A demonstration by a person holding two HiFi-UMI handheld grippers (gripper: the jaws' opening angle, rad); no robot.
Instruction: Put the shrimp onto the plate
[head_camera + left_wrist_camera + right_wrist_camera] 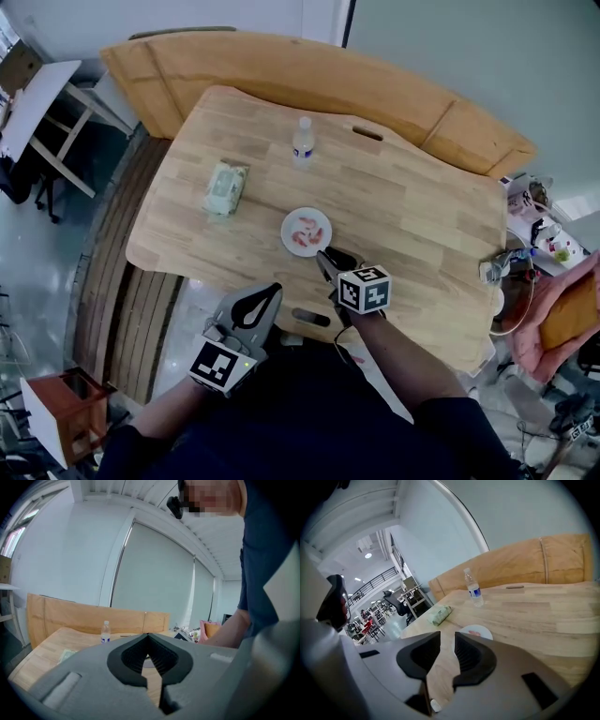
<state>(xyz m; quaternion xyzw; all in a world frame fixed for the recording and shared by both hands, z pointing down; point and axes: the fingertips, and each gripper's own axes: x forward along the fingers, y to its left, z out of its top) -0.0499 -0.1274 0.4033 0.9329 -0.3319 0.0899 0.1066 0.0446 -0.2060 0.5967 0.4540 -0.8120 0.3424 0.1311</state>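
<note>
On the table (pixel 422 225), shrimp (pixel 305 231) lie on the plate (pixel 286 234), bottle (pixel 302 142) behind it, packet (pixel 225 187) to its left.

No text is legible; the bottle (pixel 302 142) label is too blurred.

Open office (desks (pixel 414 588), swivel chair (pixel 396 604)).

Shrimp (pixel 301 240) on white plate (pixel 320 218), right gripper (pixel 325 257) just beside.
</note>
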